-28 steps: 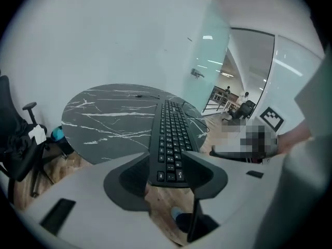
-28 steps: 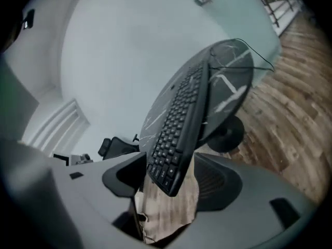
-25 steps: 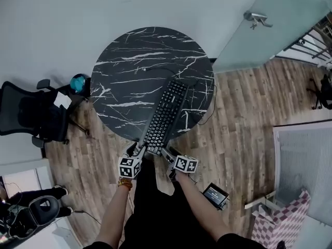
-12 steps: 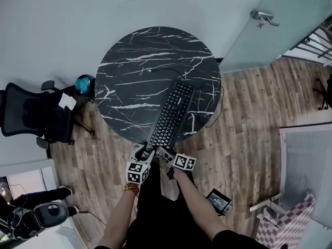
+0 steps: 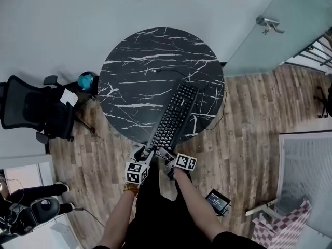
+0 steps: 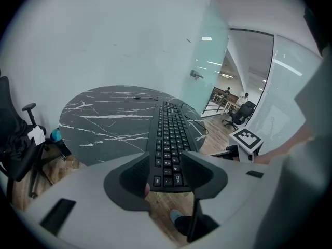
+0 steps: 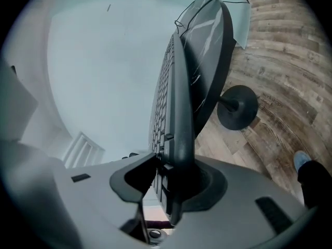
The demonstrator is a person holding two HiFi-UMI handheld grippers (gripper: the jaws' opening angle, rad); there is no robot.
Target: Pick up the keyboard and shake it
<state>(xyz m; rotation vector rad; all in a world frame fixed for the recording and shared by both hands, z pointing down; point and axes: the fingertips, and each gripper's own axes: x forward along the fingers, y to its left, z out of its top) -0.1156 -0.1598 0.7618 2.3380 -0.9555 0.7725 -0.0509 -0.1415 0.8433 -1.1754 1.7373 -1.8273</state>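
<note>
Left tongs (image 6: 167,173): the jaws stand wide apart and hold nothing. The near end of the keyboard (image 6: 168,139) lies just ahead, between the tips, with no pad pressing on it.

Right tongs (image 7: 174,178): the jaws have just been closing and now clamp that same near end, one pad on the key face and the other on the underside.

This end overhangs the near edge of the counter (image 5: 135,77), which gives the jaws room above and below. The rest of the keyboard lies flat, running diagonally toward the far right edge.

Judgement: the grasp is half made. The left tongs should close before the lift, for a balanced hold.
</note>
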